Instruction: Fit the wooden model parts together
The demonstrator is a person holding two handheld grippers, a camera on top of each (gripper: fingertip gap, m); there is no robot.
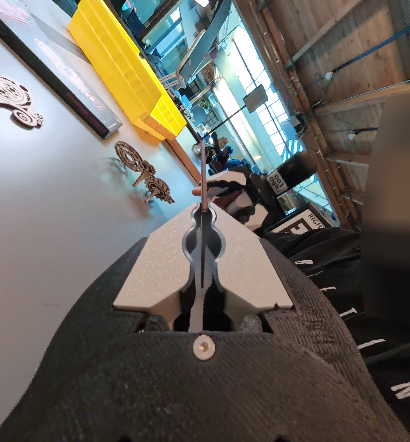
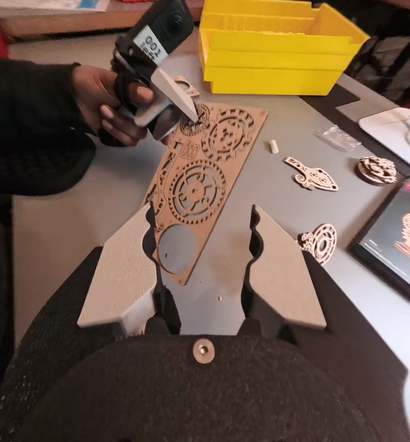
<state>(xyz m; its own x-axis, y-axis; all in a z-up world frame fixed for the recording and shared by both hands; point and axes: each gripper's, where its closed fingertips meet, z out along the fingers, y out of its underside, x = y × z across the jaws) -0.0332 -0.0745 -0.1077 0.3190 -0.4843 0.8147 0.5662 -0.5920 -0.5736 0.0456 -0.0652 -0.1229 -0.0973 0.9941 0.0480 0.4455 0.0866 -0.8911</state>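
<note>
A flat wooden sheet (image 2: 199, 181) cut with gears and small parts is held slanted over the grey table (image 2: 283, 215). My left gripper (image 2: 192, 122) is shut on the sheet's far end. In the left wrist view the left gripper (image 1: 203, 210) clamps the sheet (image 1: 202, 167), seen edge-on. My right gripper (image 2: 201, 215) is open and empty. Its left finger (image 2: 127, 258) overlaps the sheet's near edge, and whether it touches I cannot tell. The right gripper (image 1: 219, 193) also shows just beyond the sheet in the left wrist view.
A yellow bin (image 2: 271, 55) stands at the back. To the right lie a small white peg (image 2: 273, 146), an ornate wooden piece (image 2: 311, 177), a round gear stack (image 2: 376, 169), another round piece (image 2: 319, 241) and a black box (image 2: 402, 239). A geared assembly (image 1: 149, 177) stands on the table.
</note>
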